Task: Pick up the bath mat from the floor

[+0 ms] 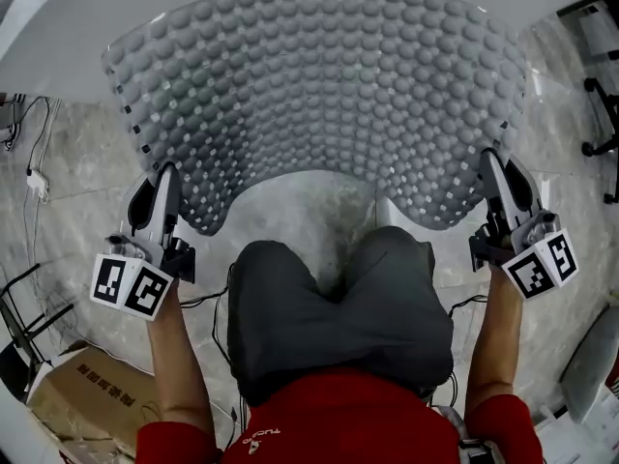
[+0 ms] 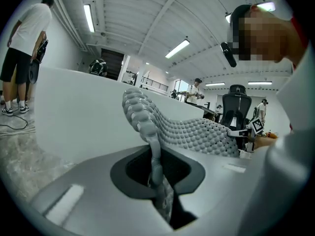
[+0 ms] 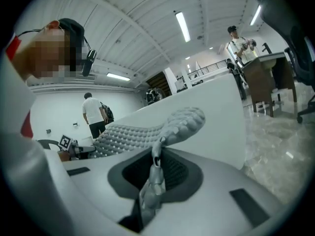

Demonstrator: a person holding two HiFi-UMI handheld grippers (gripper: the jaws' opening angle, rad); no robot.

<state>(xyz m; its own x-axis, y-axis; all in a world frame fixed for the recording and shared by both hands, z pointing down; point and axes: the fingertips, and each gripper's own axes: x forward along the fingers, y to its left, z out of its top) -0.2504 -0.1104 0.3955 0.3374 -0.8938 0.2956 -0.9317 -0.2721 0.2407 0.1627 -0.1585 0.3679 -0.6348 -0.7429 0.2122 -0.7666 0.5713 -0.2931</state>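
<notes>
A grey bubbled bath mat hangs stretched between my two grippers, lifted off the floor, its far part reaching over a white surface. My left gripper is shut on the mat's near left corner. In the left gripper view the mat's edge is pinched between the jaws. My right gripper is shut on the near right corner, and in the right gripper view the mat's edge is clamped the same way. The mat sags between both grips.
Marble floor lies below. A cardboard box sits near left, with cables at the left edge. A dark chair base stands at the right. People stand in the room, with an office chair and a desk.
</notes>
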